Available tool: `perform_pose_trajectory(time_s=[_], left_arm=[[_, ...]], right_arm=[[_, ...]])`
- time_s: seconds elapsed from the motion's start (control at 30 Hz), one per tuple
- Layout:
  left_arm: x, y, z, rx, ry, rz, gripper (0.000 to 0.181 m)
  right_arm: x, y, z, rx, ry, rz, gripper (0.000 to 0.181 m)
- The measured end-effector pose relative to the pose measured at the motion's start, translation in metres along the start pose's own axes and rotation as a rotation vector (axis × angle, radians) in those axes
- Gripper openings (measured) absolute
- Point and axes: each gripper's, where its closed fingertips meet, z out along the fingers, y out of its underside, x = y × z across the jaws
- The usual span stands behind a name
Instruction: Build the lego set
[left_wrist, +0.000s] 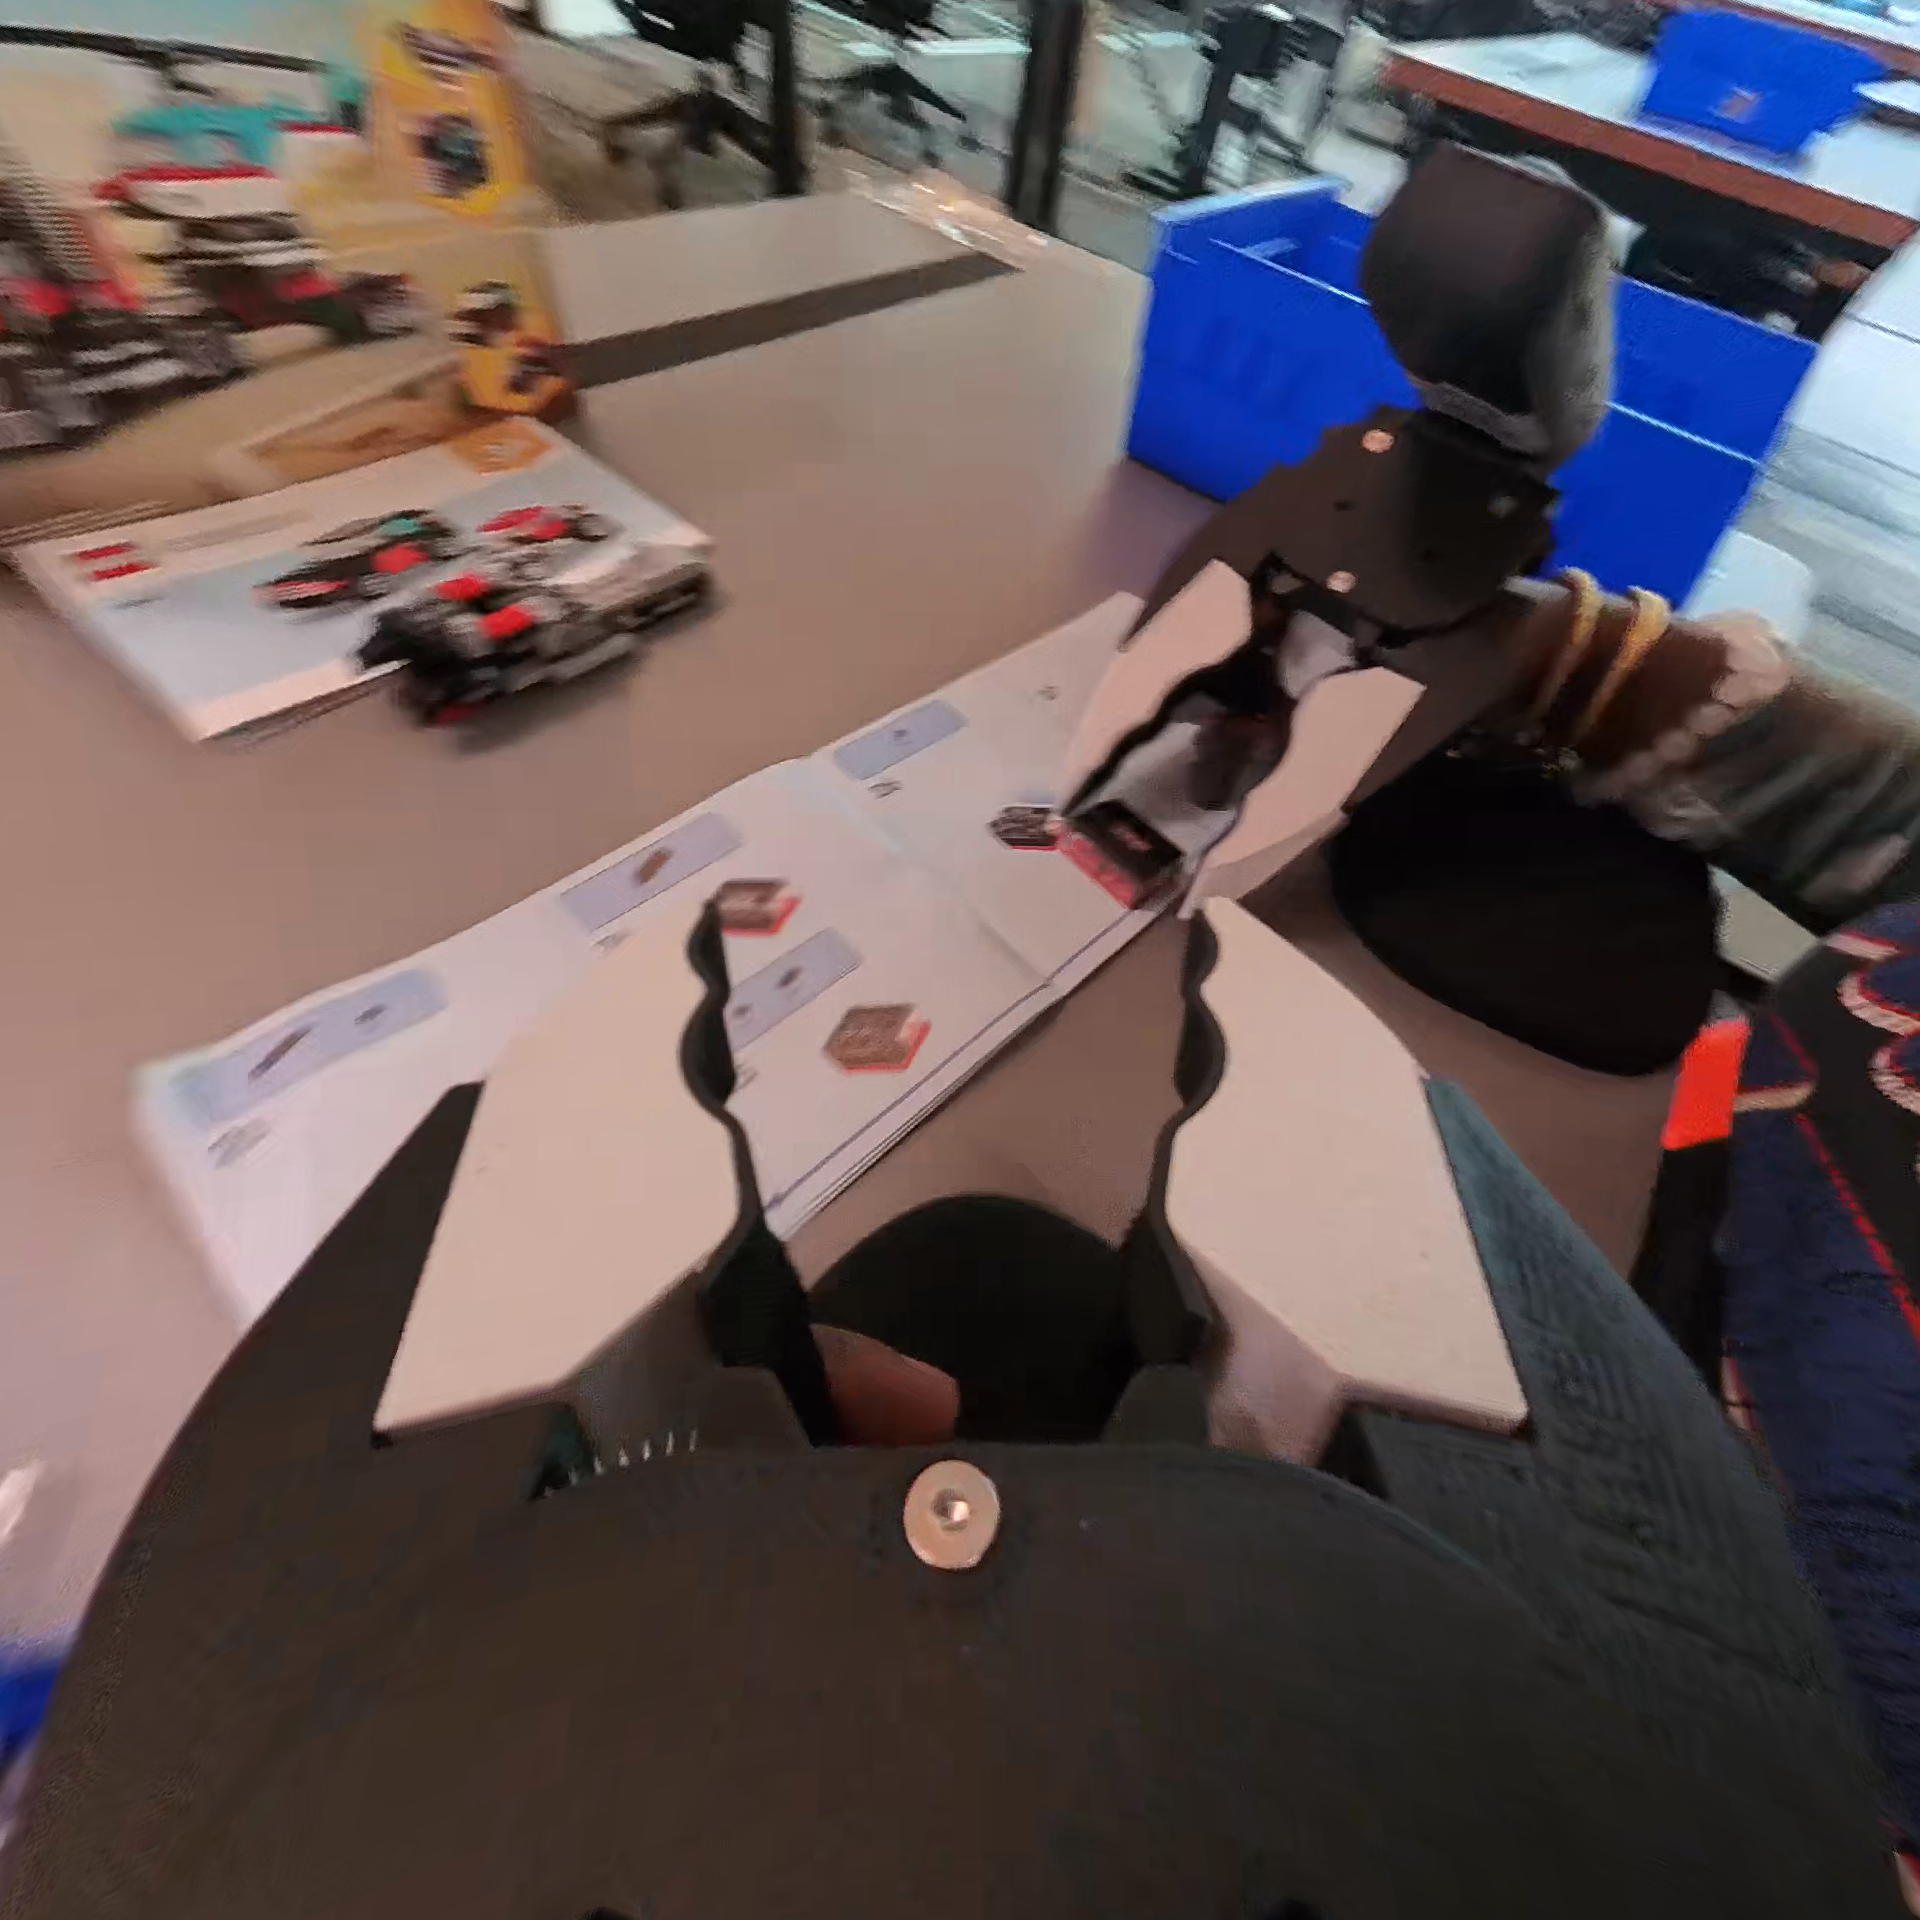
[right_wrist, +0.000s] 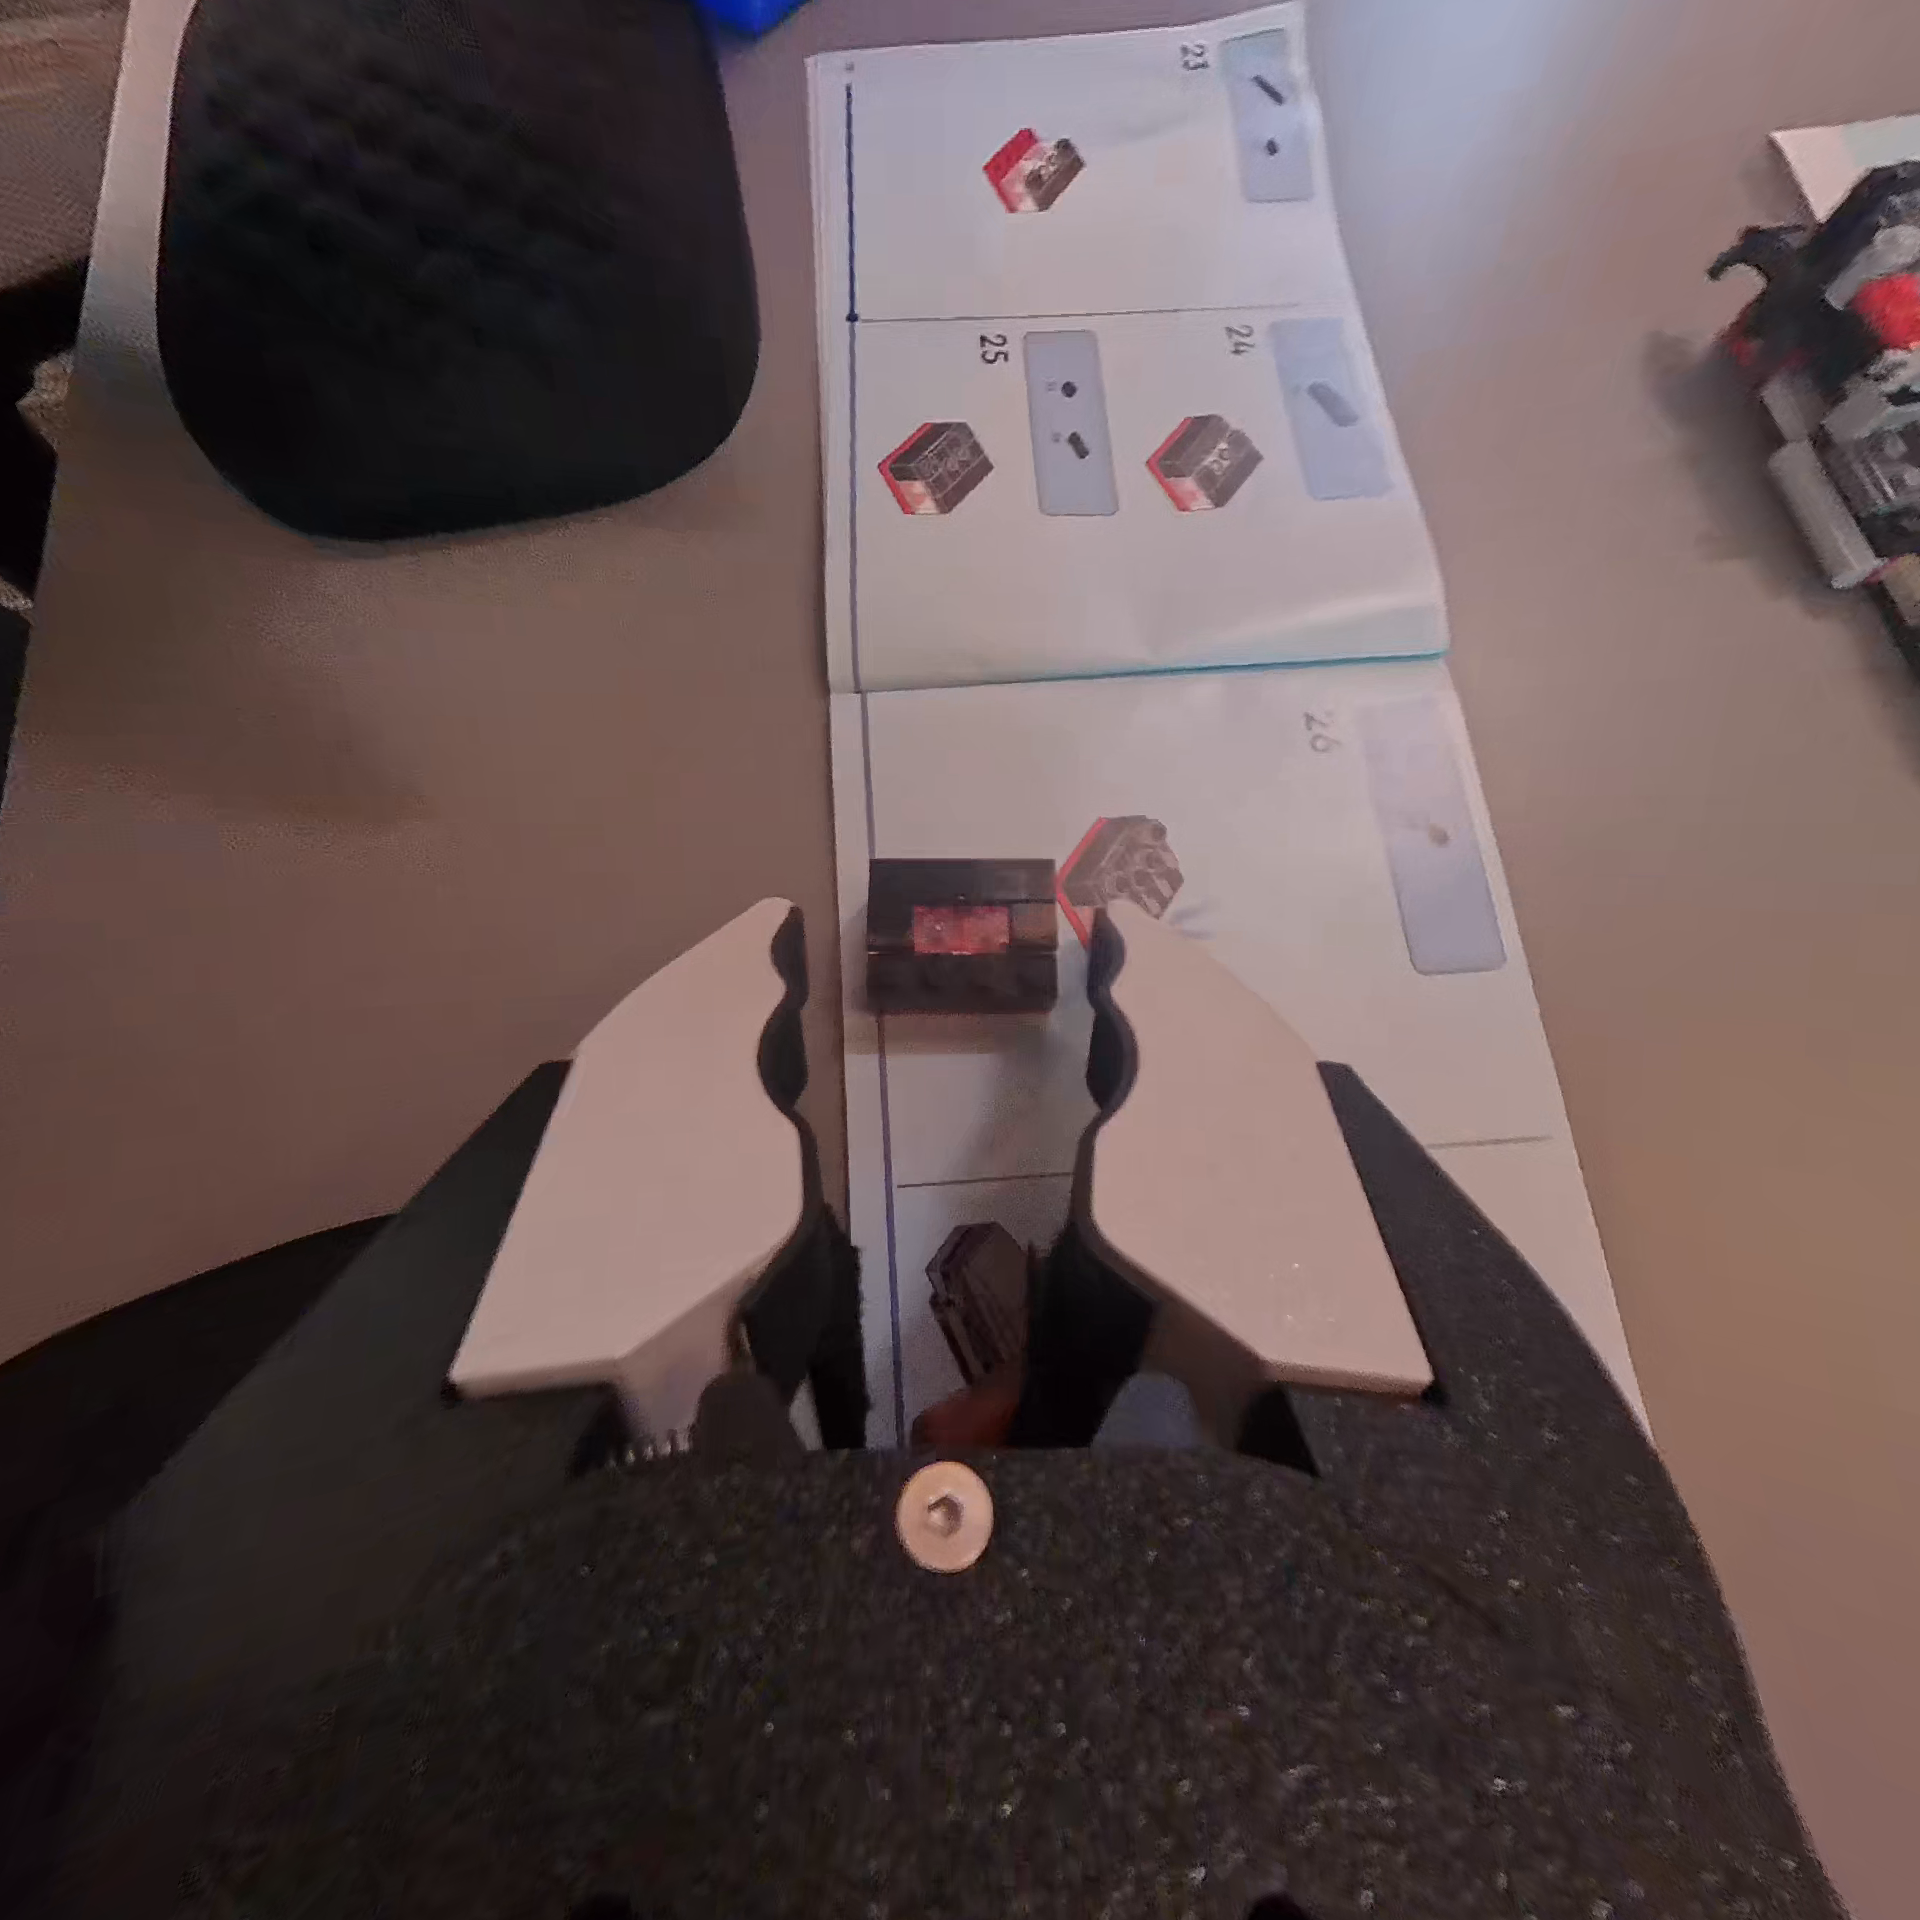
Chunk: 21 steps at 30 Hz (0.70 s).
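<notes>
A small black brick assembly with a red centre (right_wrist: 961, 935) lies on the open instruction booklet (right_wrist: 1143, 540). My right gripper (right_wrist: 940, 925) is open, with one fingertip on each side of the assembly and a small gap on both sides. In the left wrist view the right gripper (left_wrist: 1138, 868) stands tip-down over the assembly (left_wrist: 1120, 842) at the booklet's right end. My left gripper (left_wrist: 951, 925) is open and empty, held above the booklet (left_wrist: 914, 935) and the table's near edge. A partly built black, grey and red vehicle (left_wrist: 540, 613) rests on a second booklet.
A black cap-like object (right_wrist: 447, 260) lies left of the booklet and also shows in the left wrist view (left_wrist: 1507, 935). The vehicle (right_wrist: 1849, 395) sits far right. The set's box (left_wrist: 156, 281) stands back left, and a blue bin (left_wrist: 1299, 343) back right. A sleeved arm (left_wrist: 1714, 748) holds the right gripper. One gripper's finger ends stand about 15 centimetres off the other's.
</notes>
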Motion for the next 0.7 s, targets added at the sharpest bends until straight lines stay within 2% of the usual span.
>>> perform_pose_trajectory(time_s=[0.07,0.13,0.27,0.37,0.6,0.67,0.7], left_arm=[[-0.013,0.004,-0.018,0.044,-0.117,-0.03,0.096],[-0.021,0.006,-0.032,0.091,-0.201,-0.043,0.103],[-0.026,-0.006,-0.048,0.234,-0.292,-0.031,0.105],[-0.034,-0.028,-0.057,0.375,-0.362,0.011,0.102],[-0.039,-0.082,-0.052,0.645,-0.367,0.189,0.087],[-0.035,-0.074,-0.04,0.639,-0.315,0.212,0.086],[-0.035,-0.064,-0.033,0.616,-0.294,0.2,0.086]], right_arm=[[-0.002,0.003,0.003,-0.018,-0.003,-0.036,0.036],[0.0,0.001,0.002,0.003,0.014,-0.058,0.036],[0.014,-0.015,-0.006,0.119,0.101,-0.027,0.036],[0.033,-0.013,-0.009,0.131,0.195,0.047,0.036],[0.04,0.001,0.001,0.012,0.227,0.064,0.036],[0.037,0.001,0.001,0.015,0.206,0.049,0.038],[0.036,0.0,0.0,0.023,0.2,0.038,0.047]])
